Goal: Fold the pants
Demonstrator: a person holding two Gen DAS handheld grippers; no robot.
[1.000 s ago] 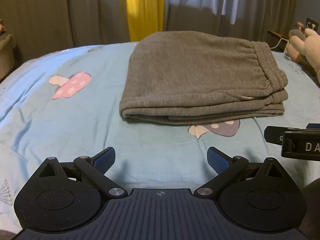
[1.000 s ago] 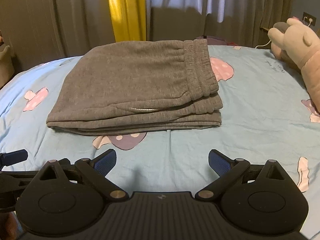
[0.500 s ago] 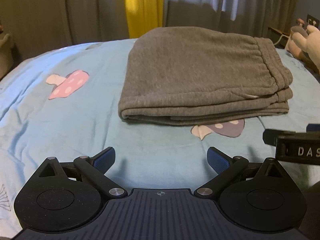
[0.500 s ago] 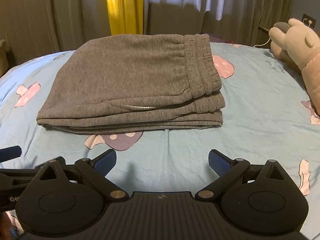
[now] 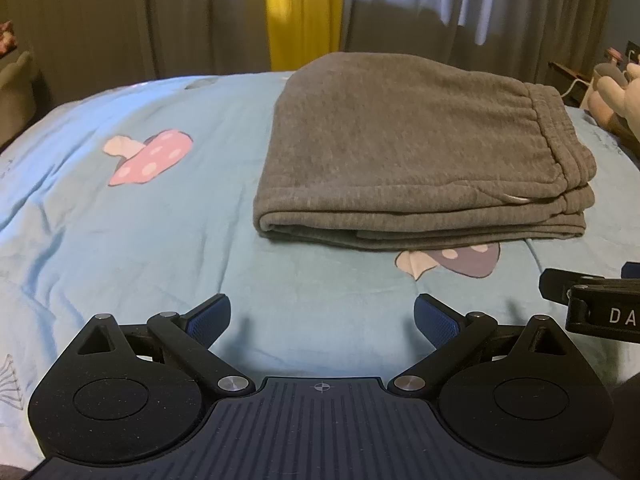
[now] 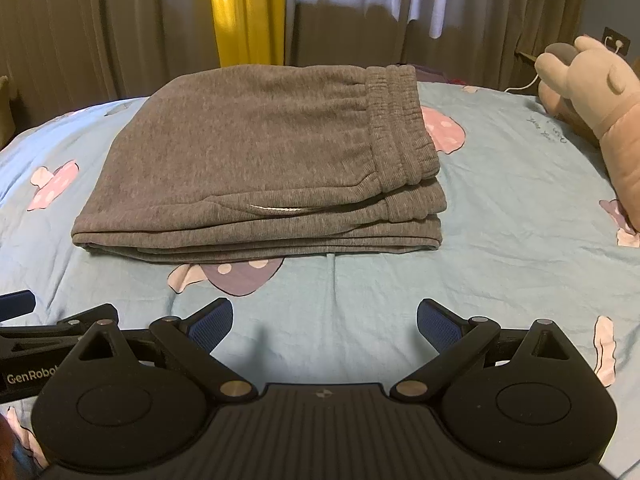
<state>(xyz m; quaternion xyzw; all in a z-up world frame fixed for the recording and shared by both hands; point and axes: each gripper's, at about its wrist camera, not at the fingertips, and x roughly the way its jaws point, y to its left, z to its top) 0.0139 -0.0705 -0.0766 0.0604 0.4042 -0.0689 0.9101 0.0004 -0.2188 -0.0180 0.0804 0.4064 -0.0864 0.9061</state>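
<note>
Grey sweatpants [image 5: 420,148] [image 6: 264,160] lie folded into a thick rectangular stack on the light blue bedsheet [image 5: 140,216], with the elastic waistband on the right side. My left gripper [image 5: 322,316] is open and empty, held back from the stack's near edge. My right gripper [image 6: 325,318] is also open and empty, a little in front of the stack. The right gripper's body [image 5: 600,304] shows at the right edge of the left wrist view, and the left gripper's body [image 6: 44,344] shows at the left edge of the right wrist view.
Pink and purple mushroom prints dot the sheet [image 6: 520,220]. A plush toy [image 6: 596,92] lies at the right side of the bed. Curtains [image 5: 200,16] hang behind, with a yellow strip [image 6: 248,12]. A wall socket with a white cable [image 6: 616,42] sits far right.
Both grippers drifted slightly, so the folded pants sit a bit differently in each view. The pants themselves have not moved, and both grippers stayed open.
</note>
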